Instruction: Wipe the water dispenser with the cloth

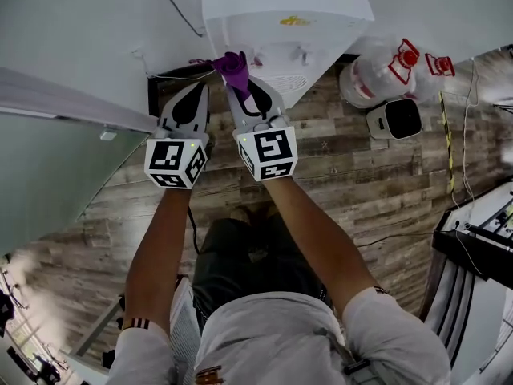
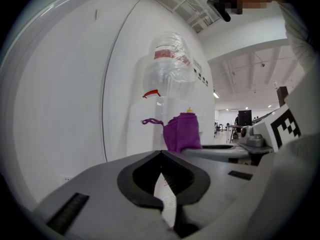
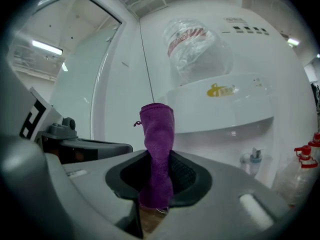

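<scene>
Two grippers face the water dispenser (image 1: pixel 284 10). The right gripper (image 1: pixel 239 87) is clamped on the purple cloth (image 1: pixel 232 66), bunched upright near the dispenser's tap recess. The left gripper (image 1: pixel 197 88) is closed on nothing. Pressed hard, the narrow bunched cloth could slip from the jaws or wipe poorly.

The left gripper (image 1: pixel 192 96) and right gripper (image 1: pixel 243 87) are grey-bodied with black jaw pads. Each carries a white cube (image 1: pixel 268 152) with black square markers. The person wears a pale short-sleeved shirt (image 1: pixel 280 343) and dark legwear (image 1: pixel 240 267).
</scene>
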A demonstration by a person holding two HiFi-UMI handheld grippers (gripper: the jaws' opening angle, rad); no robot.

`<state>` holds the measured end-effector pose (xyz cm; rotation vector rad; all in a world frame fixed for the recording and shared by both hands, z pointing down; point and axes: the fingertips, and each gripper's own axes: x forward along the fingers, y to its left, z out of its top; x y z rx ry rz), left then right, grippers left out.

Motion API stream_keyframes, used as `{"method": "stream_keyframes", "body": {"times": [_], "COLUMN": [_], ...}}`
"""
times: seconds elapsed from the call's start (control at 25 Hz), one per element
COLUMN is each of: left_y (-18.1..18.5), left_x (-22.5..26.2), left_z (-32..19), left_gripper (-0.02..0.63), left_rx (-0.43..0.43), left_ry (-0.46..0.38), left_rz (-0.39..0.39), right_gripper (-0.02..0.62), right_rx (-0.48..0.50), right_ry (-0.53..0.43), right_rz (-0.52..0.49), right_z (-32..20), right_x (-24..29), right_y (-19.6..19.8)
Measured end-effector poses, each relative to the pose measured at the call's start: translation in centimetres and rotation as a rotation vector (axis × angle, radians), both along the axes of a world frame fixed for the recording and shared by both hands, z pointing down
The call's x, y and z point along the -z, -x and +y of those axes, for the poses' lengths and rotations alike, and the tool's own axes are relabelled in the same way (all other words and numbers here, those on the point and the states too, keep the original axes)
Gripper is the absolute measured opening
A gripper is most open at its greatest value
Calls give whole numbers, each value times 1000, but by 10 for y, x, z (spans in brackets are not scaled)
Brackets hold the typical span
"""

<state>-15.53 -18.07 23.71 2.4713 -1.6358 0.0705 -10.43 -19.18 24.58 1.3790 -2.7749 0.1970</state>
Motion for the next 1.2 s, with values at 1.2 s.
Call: {"method": "stream_keyframes", "body": {"times": [1.2], "left_y": [-24], "left_x": [-37], "left_z": [-33], "left_gripper": [-2], "left_rx": [-19], "left_ry": [-178], "left_rz": [74], "right_gripper": [98], "right_rx": [-48], "right_ry": [-151], "right_rz": [-23], "right_z": [-21], "right_x": [-22], "right_y": [-60]}}
